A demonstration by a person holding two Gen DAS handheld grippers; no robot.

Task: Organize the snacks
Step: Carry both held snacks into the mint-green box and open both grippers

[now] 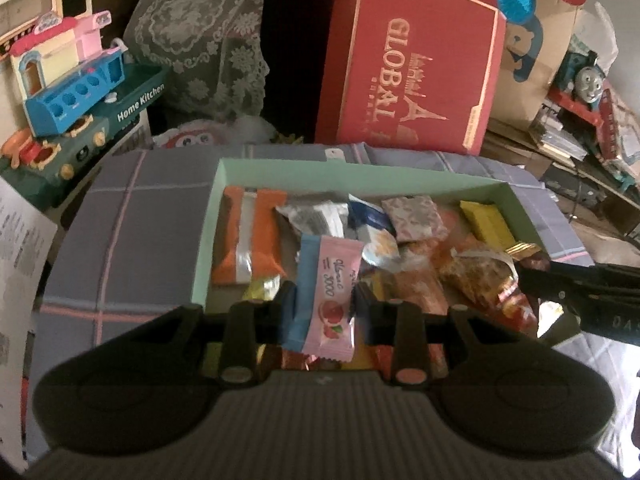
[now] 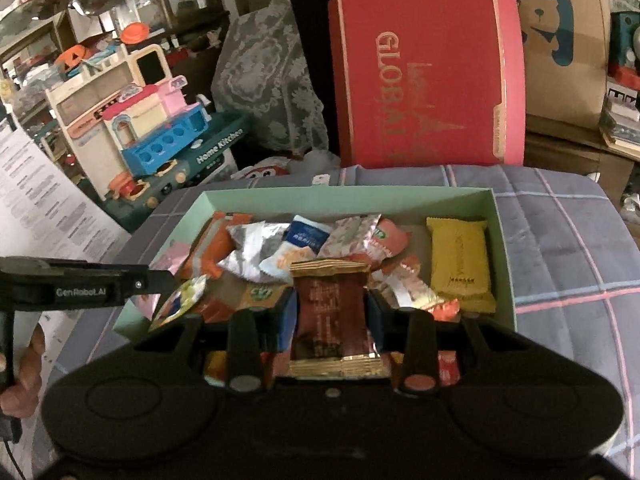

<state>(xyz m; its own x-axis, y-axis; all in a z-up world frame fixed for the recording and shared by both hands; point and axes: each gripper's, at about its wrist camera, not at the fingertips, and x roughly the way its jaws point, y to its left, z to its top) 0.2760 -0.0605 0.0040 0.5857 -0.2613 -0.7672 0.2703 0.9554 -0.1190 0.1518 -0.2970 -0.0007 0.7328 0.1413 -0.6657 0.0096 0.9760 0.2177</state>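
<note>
Fingers (image 1: 286, 300) clamping pink sachet (image 1: 326, 300)

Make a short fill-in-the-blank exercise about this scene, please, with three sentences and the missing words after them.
1. The left gripper is shut on a pink and ____ packet.
2. The right gripper is shut on a dark red packet with ____ ends.
3. The yellow packet lies at the ____ end of the green box in the right wrist view.

Missing words: blue; gold; right
</note>
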